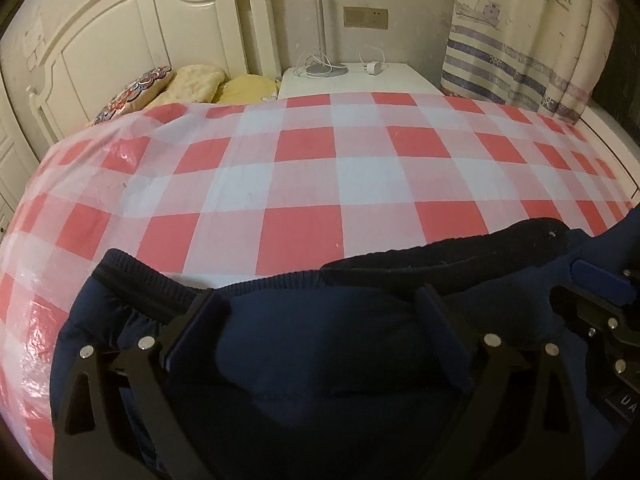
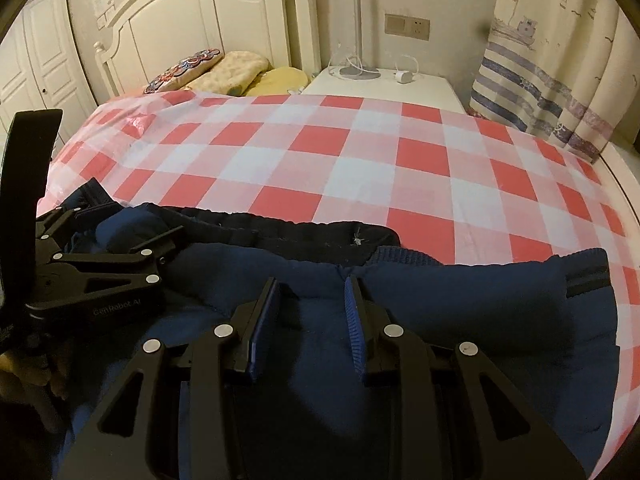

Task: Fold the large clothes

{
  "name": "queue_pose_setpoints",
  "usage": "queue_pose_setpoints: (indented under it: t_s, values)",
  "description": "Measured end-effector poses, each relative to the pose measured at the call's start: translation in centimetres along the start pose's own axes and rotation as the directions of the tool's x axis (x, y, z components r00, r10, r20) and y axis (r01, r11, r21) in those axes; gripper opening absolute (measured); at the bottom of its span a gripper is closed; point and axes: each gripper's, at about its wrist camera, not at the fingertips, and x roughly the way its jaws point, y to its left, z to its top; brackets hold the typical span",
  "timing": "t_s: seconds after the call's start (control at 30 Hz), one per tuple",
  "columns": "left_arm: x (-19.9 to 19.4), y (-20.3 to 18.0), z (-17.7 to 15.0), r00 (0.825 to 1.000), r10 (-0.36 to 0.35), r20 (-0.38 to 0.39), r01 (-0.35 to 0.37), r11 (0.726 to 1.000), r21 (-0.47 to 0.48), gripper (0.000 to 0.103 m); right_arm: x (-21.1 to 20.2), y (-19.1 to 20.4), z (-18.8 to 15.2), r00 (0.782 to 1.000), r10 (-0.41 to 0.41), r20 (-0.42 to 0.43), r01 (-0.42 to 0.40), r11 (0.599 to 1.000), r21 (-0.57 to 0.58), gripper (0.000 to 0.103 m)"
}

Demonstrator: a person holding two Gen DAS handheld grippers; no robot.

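Observation:
A large navy blue padded garment point(image 1: 320, 352) lies folded on the near part of the red-and-white checked cover point(image 1: 304, 176). It also fills the lower right wrist view point(image 2: 460, 320), with its darker collar point(image 2: 296, 232) at the far edge. My left gripper point(image 1: 320, 304) is open, its fingers spread wide over the garment. My right gripper point(image 2: 310, 292) is open with a narrower gap, just above the fabric near the collar. The left gripper's body point(image 2: 100, 276) shows at the left of the right wrist view.
The checked plastic cover point(image 2: 360, 160) spreads over the bed. Pillows point(image 2: 224, 68) lie against a cream headboard point(image 2: 200, 12). A white nightstand point(image 2: 380, 84) with a lamp base and charger stands behind. A striped curtain point(image 2: 552, 64) hangs at right.

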Motion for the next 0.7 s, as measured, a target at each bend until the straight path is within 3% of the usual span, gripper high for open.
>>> queue_pose_setpoints:
  t_s: [0.33,0.43,0.57,0.7]
  values:
    - [0.1,-0.5,0.1,0.999,0.032,0.0,-0.032,0.999,0.016,0.099,0.6,1.2,-0.2,0.998,-0.065,0.014,0.066,0.996,-0.06,0.023]
    - [-0.9,0.5,0.7,1.0,0.011,-0.018,-0.011,1.0,0.006,0.099,0.5,1.2,0.0,0.998,-0.064,0.003,0.064,0.996,-0.068,0.024]
    - [-5.7,3.4,1.0,0.995,0.013,0.099,-0.01,0.999,-0.03,0.099,-2.4,-1.3,0.8,1.0,0.025,-0.015,-0.024,1.0,0.02,0.024]
    - [-6.7,6.8,0.7,0.988,0.097,0.118,-0.098,0.995,-0.004,0.099,-6.1,-4.8,1.1,0.997,-0.04,0.062,0.036,0.998,0.06,0.024]
